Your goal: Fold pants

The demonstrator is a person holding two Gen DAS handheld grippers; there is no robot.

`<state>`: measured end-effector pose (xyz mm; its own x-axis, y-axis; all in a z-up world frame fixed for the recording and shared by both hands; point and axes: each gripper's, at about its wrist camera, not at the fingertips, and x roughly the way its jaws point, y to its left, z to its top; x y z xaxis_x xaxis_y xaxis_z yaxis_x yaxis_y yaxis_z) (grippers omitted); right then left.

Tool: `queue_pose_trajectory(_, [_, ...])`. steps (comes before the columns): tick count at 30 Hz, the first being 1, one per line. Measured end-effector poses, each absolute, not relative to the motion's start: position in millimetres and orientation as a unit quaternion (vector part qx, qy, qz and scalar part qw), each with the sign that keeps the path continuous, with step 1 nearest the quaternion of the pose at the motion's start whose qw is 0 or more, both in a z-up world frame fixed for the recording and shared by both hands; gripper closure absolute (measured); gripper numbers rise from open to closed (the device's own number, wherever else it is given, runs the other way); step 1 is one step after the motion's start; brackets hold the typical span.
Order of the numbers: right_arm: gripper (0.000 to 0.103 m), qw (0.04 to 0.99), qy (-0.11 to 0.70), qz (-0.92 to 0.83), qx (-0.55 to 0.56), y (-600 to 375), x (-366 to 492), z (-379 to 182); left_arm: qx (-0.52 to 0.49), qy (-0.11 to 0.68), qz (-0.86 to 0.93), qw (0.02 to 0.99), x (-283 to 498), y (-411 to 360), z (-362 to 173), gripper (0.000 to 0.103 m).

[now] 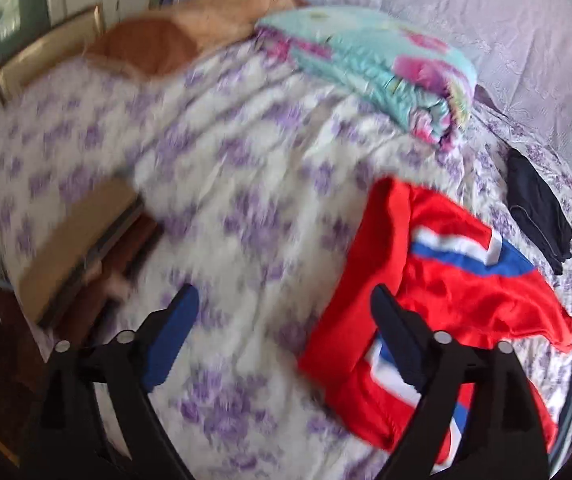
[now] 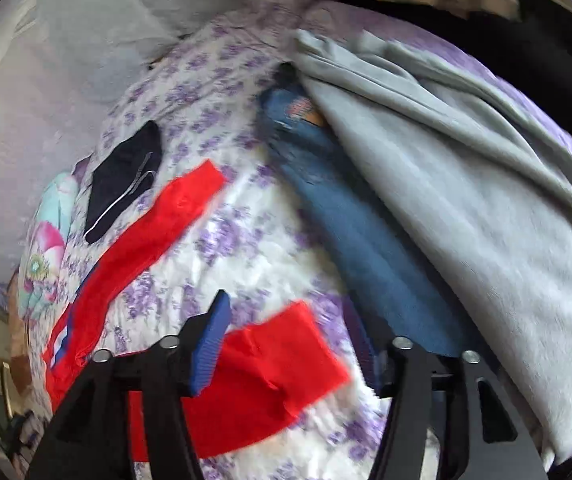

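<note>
Both tongs gape — red pants (image 1: 437, 292) beneath the left tongs' (image 1: 286, 320) right finger.

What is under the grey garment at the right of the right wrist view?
Blue jeans poke out from beneath the grey garment, their left side and a waist patch exposed. How far they run under it is hidden. Both lie on the floral bedsheet.
</note>
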<state>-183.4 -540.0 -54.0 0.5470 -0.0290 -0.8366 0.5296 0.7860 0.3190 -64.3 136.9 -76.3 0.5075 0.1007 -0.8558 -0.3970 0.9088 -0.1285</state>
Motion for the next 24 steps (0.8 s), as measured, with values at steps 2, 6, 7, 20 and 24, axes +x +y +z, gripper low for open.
queue_pose_trajectory(2, [0.032,0.853,0.445,-0.124,0.244,-506.9,-140.6,-50.5,-0.130,0.473,0.138,0.860,-40.9,126.4,-72.3,0.017])
queue_pose_trajectory(6, [0.031,0.858,0.467,-0.017,0.213,-434.9,-56.9,-59.5,-0.092,0.481,0.113,0.865,4.6,88.6,-74.5,0.017])
queue_pose_trajectory(7, [0.031,0.859,0.473,0.006,0.198,-413.8,-37.8,-61.2,-0.081,0.482,0.108,0.866,14.8,78.5,-76.3,0.017])
queue_pose_trajectory(20, [0.021,0.800,0.594,0.080,0.033,-314.1,55.9,-148.0,-0.155,0.586,0.097,0.790,60.4,114.4,-162.3,0.004])
queue_pose_trajectory(24, [0.021,0.831,0.538,0.128,0.057,-324.4,65.0,-104.7,-0.132,0.562,0.112,0.809,67.3,127.0,-143.7,0.005])
